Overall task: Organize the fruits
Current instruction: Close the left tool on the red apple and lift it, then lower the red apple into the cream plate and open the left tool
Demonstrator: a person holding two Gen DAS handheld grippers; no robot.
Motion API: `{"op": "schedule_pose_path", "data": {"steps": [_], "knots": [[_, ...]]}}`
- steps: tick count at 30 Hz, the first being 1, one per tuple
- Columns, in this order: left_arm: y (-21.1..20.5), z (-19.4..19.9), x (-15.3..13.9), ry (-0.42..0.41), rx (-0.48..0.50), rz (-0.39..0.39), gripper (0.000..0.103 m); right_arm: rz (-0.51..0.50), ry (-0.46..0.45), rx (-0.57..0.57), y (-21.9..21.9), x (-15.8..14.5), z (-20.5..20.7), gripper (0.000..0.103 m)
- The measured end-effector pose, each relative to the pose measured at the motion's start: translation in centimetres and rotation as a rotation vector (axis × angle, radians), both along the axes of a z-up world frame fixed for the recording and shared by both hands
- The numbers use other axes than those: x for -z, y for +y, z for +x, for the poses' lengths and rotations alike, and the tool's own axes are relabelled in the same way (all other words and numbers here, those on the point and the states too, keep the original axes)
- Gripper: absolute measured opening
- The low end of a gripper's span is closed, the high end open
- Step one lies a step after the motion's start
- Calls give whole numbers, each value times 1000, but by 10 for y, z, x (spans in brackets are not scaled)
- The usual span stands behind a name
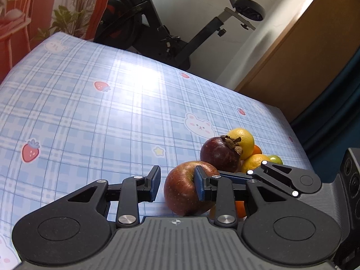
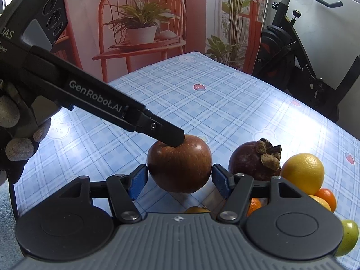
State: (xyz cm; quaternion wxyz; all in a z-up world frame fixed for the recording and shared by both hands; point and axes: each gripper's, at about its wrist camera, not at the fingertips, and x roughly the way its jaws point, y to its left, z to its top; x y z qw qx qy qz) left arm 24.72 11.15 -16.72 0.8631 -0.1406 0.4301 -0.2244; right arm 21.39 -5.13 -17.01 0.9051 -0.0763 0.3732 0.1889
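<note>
My left gripper (image 2: 173, 138) reaches in over the checked tablecloth (image 2: 202, 108), one of its fingers resting on the top of the apple (image 2: 180, 164). Seen through its own camera, the left gripper (image 1: 177, 185) stands open, the right-hand pad against the apple (image 1: 182, 189) and the left-hand pad clear of it, so it has no real hold. In the middle, my right gripper (image 2: 180, 180) brackets the same apple, its blue pads (image 2: 138, 181) at either flank; they look to be touching or very nearly so, and I cannot tell whether they are pressing. The apple seems to sit just above the cloth, though that too is hard to judge. To the right lie the mangosteen (image 2: 252, 162), a yellow citrus (image 2: 302, 173), small oranges (image 2: 326, 198) and a green fruit (image 2: 348, 236), all bunched together at the table's edge. By my reading the sorting has barely begun: only the apple is being handled, the rest of the pile is untouched, and no basket or tray for them shows in either view.
</note>
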Motion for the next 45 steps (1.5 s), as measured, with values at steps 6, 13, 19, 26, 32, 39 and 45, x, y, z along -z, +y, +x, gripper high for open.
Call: {"op": "schedule_pose_path", "data": {"steps": [6, 13, 19, 26, 32, 39, 45], "knots": [[10, 4, 2, 52, -20, -98, 34, 11, 6, 4, -3, 1, 0, 65], [9, 5, 12, 73, -22, -112, 35, 13, 31, 6, -6, 4, 2, 66], [1, 3, 14, 62, 6, -111, 35, 27, 52, 15, -10, 9, 4, 66], [-4, -5, 0, 36, 5, -99, 35, 101, 27, 42, -16, -1, -10, 66], [-24, -23, -24, 0, 57, -83, 35, 133, -9, 57, -32, -22, -39, 66], [-77, -46, -34, -13, 158, -48, 35, 137, -14, 106, -65, -33, -86, 66], [-119, -62, -25, 4, 227, 20, 35, 164, 13, 164, -89, -23, -117, 66]]}}
